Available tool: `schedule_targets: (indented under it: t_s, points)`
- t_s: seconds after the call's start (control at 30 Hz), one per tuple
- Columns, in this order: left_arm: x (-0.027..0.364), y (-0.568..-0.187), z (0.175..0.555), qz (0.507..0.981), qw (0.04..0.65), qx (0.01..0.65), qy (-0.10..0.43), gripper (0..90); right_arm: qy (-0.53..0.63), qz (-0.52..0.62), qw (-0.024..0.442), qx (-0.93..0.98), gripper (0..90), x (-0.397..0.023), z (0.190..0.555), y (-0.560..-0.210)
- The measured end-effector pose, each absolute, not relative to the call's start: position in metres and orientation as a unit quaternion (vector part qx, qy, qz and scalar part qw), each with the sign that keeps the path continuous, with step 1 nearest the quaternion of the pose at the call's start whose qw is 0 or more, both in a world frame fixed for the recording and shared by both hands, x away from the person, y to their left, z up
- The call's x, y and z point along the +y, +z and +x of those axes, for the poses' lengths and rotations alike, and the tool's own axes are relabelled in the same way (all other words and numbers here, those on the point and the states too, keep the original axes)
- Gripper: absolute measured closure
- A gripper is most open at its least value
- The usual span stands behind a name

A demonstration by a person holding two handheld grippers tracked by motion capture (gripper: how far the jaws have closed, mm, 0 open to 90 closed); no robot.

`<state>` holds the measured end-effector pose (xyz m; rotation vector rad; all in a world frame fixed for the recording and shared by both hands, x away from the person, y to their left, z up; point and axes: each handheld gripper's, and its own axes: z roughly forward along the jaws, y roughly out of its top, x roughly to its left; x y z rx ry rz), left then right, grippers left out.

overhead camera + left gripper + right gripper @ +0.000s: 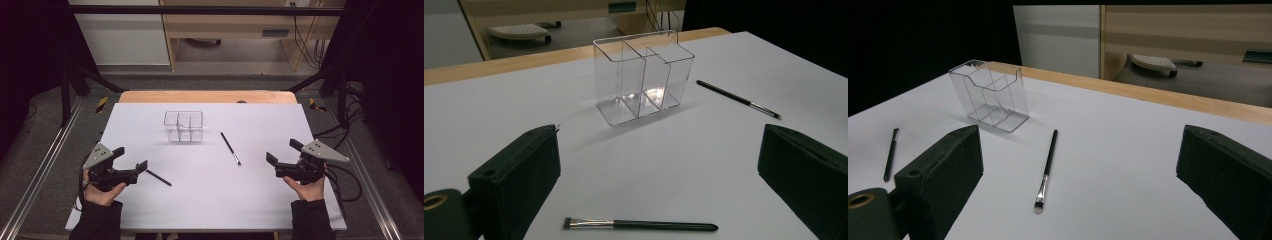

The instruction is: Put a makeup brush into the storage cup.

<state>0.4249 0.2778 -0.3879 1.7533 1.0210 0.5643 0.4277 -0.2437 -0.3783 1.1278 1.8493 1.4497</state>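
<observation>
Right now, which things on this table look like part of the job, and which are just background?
Likely part of the job:
clear organizer
longer brush
shorter brush
left gripper, open
right gripper, open

Just around:
white table cover
wooden furniture beyond the table

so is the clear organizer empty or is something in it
Empty. The clear organizer stands upright with bare compartments; both brushes lie outside on the table.

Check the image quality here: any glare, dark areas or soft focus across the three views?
High view: the white table cover is evenly lit, the surroundings fall to black. Left gripper view: bright glints inside the clear organizer, which casts a soft shadow; the near fingers look blurred. Right gripper view: the upper left is black, the brush is sharp.
</observation>
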Motion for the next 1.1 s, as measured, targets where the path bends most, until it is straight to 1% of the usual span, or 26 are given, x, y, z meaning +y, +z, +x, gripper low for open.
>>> schedule_targets:
  t_s: [0.33, 0.87, 1.1]
  points:
    - [0.279, -0.387, 0.425, 0.730, 0.494, 0.414, 0.226, 2.6, 0.533, 0.416, 0.259, 0.690, 4.8, -0.240, 0.427, -0.380]
    - [0.279, -0.393, 0.438, 0.774, 0.457, 0.390, 0.200, 2.6, 0.520, 0.404, 0.255, 0.708, 4.5, -0.223, 0.428, -0.381]
    - [0.281, -0.391, 0.447, 0.788, 0.443, 0.378, 0.198, 2.9, 0.518, 0.401, 0.251, 0.712, 4.5, -0.220, 0.429, -0.382]
